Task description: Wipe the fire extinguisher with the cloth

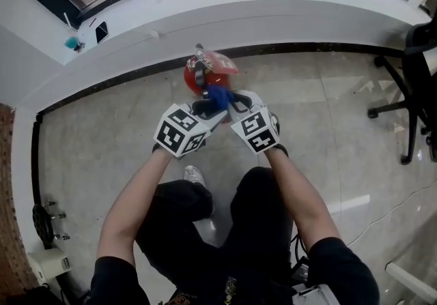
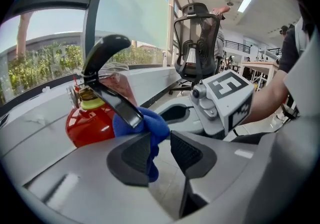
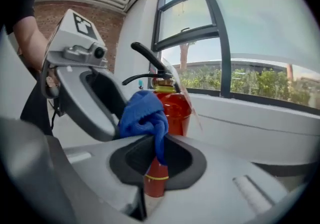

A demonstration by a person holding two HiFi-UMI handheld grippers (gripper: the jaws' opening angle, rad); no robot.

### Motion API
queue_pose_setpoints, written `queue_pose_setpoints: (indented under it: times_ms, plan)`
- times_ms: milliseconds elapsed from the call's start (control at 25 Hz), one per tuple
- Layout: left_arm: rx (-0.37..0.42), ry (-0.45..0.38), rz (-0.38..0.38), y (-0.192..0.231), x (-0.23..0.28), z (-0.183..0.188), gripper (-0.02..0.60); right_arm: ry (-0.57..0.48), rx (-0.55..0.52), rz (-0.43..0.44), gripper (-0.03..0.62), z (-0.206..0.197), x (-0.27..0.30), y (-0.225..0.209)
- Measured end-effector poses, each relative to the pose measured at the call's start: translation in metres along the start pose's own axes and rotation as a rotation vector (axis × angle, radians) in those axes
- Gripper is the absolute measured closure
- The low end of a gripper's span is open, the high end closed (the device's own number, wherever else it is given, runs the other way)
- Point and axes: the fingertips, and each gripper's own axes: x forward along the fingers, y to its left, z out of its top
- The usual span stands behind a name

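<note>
A red fire extinguisher (image 1: 207,70) stands on the floor by the white ledge, its black lever (image 2: 106,51) up. A blue cloth (image 1: 219,95) is bunched just in front of its top, between the two grippers. My right gripper (image 3: 159,154) is shut on a strand of the blue cloth (image 3: 145,115), with the rest bulging above the pads and the extinguisher (image 3: 176,109) right behind. My left gripper (image 2: 161,149) faces it from the left; its pads stand apart, and the cloth (image 2: 146,127) lies against the left pad only, under the lever.
A white window ledge (image 1: 287,13) curves along behind the extinguisher. A black office chair (image 1: 413,85) stands at the right. My knees and a shoe (image 1: 194,175) are close below the grippers. A cable (image 1: 399,205) lies on the floor at right.
</note>
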Motion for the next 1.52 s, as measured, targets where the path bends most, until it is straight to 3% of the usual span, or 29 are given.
queue_pose_setpoints:
  times_ms: [360, 480, 720, 1120, 1520]
  plan:
    - [-0.059, 0.042, 0.064, 0.015, -0.008, -0.021, 0.463, -0.049, 0.160, -0.125, 0.557, 0.001, 0.008, -0.056]
    - [-0.075, 0.049, 0.058, 0.018, -0.004, -0.031, 0.506, -0.043, 0.159, -0.138, 0.557, -0.003, 0.018, -0.072]
    - [-0.101, 0.047, 0.050, 0.016, 0.009, -0.039, 0.508, -0.039, 0.134, -0.139, 0.557, -0.002, 0.046, -0.104]
    - [-0.116, 0.051, 0.040, 0.022, 0.024, -0.051, 0.508, 0.028, 0.135, 0.010, 0.557, -0.017, 0.111, -0.121]
    - [-0.140, 0.099, 0.061, 0.019, 0.017, -0.060, 0.508, 0.044, 0.310, 0.003, 0.560, -0.071, 0.069, -0.092]
